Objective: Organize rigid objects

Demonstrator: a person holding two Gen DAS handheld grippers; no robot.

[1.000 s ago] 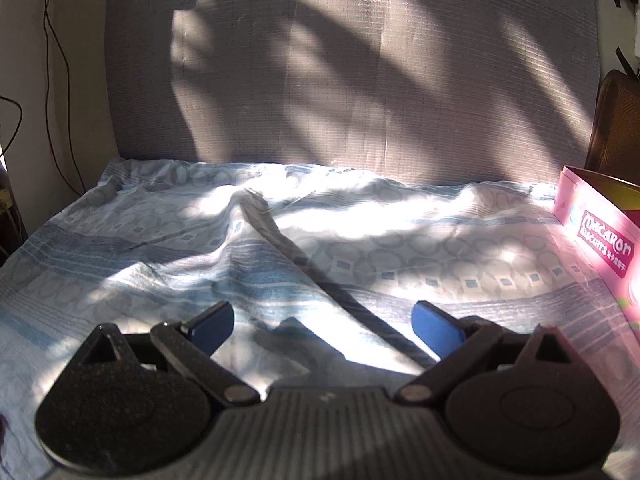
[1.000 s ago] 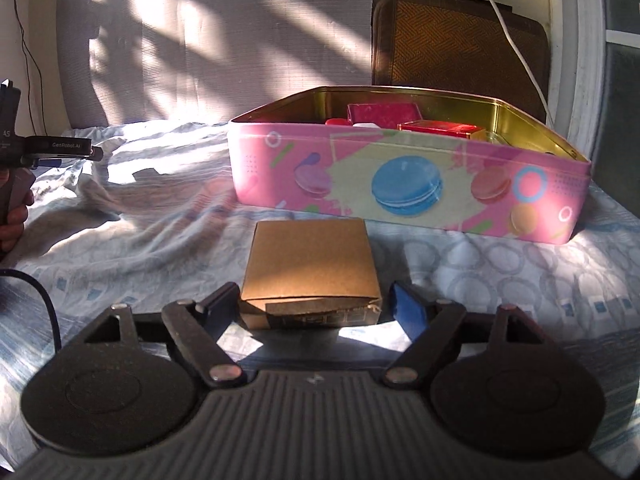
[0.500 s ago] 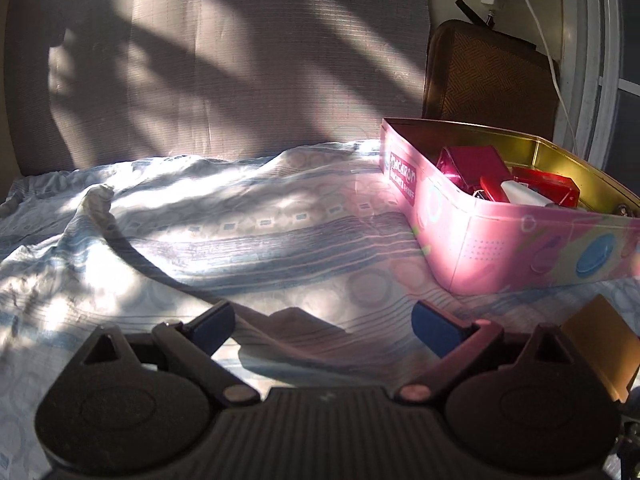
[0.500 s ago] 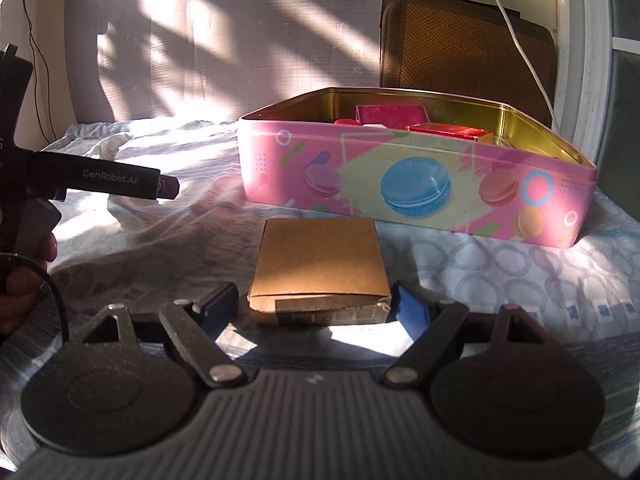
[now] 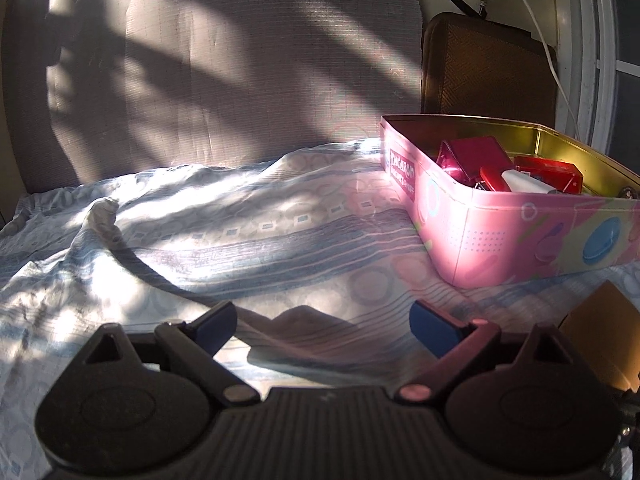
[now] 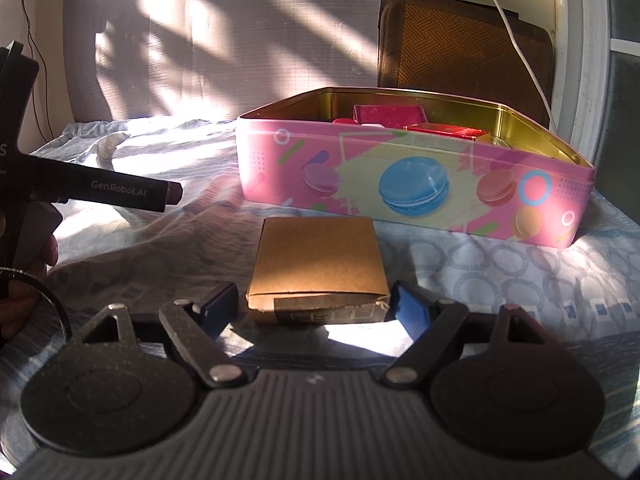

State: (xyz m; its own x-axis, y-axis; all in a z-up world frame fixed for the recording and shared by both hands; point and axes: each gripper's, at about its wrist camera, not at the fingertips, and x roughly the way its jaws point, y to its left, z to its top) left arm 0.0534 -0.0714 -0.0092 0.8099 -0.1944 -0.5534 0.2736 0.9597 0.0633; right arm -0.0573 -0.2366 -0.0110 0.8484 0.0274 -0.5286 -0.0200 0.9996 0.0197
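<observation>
A flat brown cardboard box (image 6: 316,256) lies on the patterned bedsheet (image 6: 520,276), just in front of an open pink macaron tin (image 6: 400,184). My right gripper (image 6: 312,306) is open, with the box's near end between its blue pads; the right pad sits at the box's corner and a narrow gap shows at the left pad. My left gripper (image 5: 324,320) is open over bare sheet, nothing between its fingers. In its view the tin (image 5: 480,240) stands to the right, holding a dark red box (image 5: 472,156), a red box (image 5: 548,170) and a white item (image 5: 524,184).
A grey upholstered backrest (image 5: 240,80) rises behind the bed. A brown woven case (image 6: 464,48) leans behind the tin, with a white cable (image 6: 516,40) over it. A hand (image 6: 24,280) holds the left gripper's finger (image 6: 120,190) at the left edge. The sheet is rumpled at left.
The left gripper swung to the right, bringing the pink tin and the cardboard box's edge into its view, and its finger reached further into the right wrist view. The right gripper stayed put.
</observation>
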